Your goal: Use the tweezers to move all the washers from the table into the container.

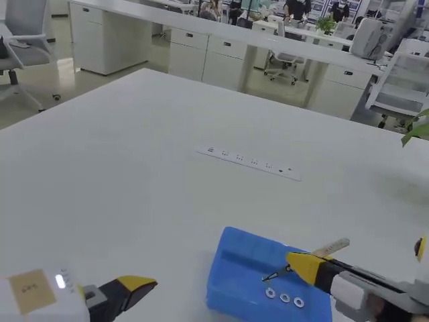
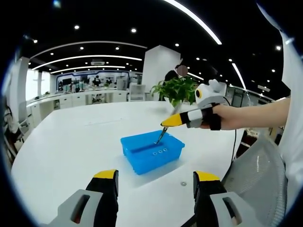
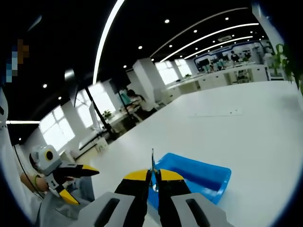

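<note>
the right gripper (image 3: 152, 176) is clamped on the tweezers (image 3: 152, 161), their tips down inside the blue container (image 1: 234, 268) just above three washers (image 1: 285, 298) lying in a row. one more washer (image 2: 183, 183) lies on the table (image 1: 134, 168) near the container. the left gripper (image 2: 155, 176) hangs off to the side, jaws apart. its tan label (image 1: 30, 290) is too blurred to read.

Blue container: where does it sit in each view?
Head view: blue container, bottom edge, right of centre.
Left gripper view: container, centre, just below the middle.
Right gripper view: container, lower centre-right.
Shared landmark: tweezers in the right gripper, tip pointing into the container.
</note>
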`<state>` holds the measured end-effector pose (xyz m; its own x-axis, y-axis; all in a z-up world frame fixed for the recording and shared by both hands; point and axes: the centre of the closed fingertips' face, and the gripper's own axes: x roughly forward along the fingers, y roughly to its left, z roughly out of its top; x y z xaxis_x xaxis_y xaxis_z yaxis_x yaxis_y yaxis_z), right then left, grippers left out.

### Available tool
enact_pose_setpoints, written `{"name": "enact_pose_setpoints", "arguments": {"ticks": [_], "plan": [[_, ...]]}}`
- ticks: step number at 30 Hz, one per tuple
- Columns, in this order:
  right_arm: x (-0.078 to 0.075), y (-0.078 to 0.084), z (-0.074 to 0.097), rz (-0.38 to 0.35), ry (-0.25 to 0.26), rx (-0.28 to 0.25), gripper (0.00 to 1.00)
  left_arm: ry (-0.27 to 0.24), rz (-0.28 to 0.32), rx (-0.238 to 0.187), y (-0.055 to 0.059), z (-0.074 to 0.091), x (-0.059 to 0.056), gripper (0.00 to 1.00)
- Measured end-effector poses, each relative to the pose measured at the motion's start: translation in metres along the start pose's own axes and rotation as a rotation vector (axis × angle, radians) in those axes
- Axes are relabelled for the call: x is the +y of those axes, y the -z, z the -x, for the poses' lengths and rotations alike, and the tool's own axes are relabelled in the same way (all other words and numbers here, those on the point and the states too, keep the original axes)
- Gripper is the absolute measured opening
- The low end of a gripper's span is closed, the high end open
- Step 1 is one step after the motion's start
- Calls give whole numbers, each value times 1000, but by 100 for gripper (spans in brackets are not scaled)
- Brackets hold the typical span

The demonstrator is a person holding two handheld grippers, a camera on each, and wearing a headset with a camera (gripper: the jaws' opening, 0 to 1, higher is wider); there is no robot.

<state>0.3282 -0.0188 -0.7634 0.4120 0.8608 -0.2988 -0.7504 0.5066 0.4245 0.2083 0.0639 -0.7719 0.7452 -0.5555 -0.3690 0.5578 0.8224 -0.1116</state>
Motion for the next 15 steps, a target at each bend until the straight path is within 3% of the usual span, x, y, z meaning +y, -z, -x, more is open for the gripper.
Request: {"name": "enact_pose_setpoints", "arguments": {"ticks": [15], "plan": [[-27, 11, -22, -50, 65, 80, 3, 3, 3, -2, -1, -1, 0, 63]]}}
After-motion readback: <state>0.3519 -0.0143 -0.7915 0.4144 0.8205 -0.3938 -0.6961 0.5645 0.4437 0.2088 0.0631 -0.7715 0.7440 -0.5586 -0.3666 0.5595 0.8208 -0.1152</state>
